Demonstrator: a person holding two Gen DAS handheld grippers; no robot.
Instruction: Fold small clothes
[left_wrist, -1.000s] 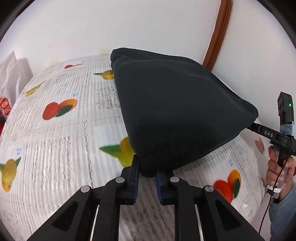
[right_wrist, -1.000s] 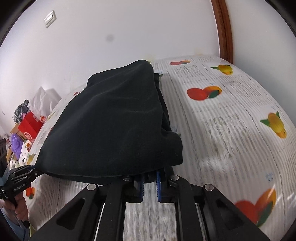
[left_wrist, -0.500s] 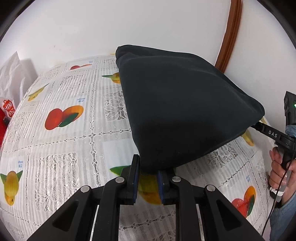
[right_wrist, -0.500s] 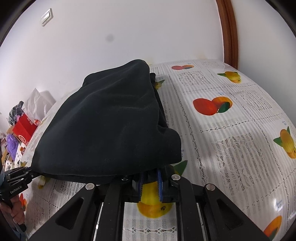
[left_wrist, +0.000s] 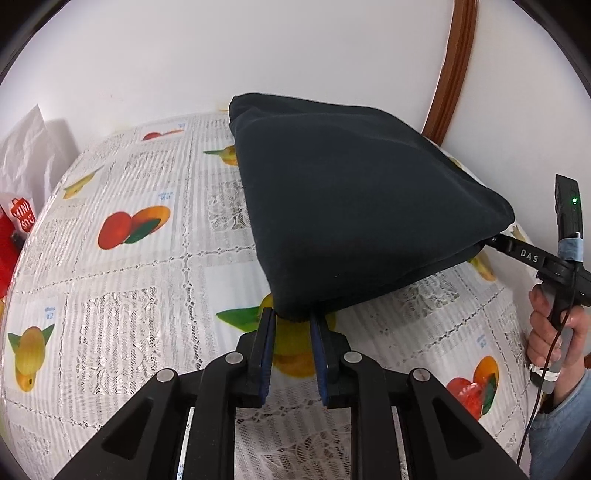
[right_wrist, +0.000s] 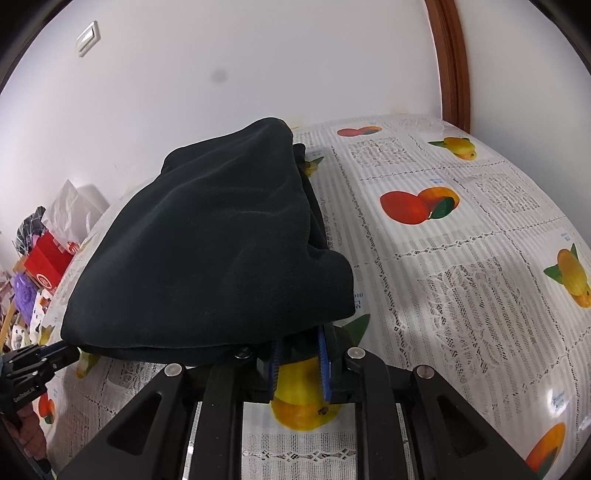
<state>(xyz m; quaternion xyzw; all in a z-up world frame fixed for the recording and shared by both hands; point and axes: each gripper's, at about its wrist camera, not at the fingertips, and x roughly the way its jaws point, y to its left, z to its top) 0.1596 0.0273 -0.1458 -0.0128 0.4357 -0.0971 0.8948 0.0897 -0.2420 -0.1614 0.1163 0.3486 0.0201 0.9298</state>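
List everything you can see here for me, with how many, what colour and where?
Garment: one, black, folded on the table.
Tablecloth: one, white lace with fruit prints, covering the table.
Bags and boxes: several, red, white, purple, past the table's far edge.
Door frame: one, brown, against the white wall.
Light switch: one, white, on the wall.
Left gripper: black, blue pads, at one near corner of the garment.
Right gripper: same, at the other corner.

Both grippers loosening on the garment

Right gripper (right_wrist: 298, 363) jaws have just been opening, dark garment (right_wrist: 207, 258) corner between them; left gripper (left_wrist: 292, 334) gap wider, cloth lower centre.
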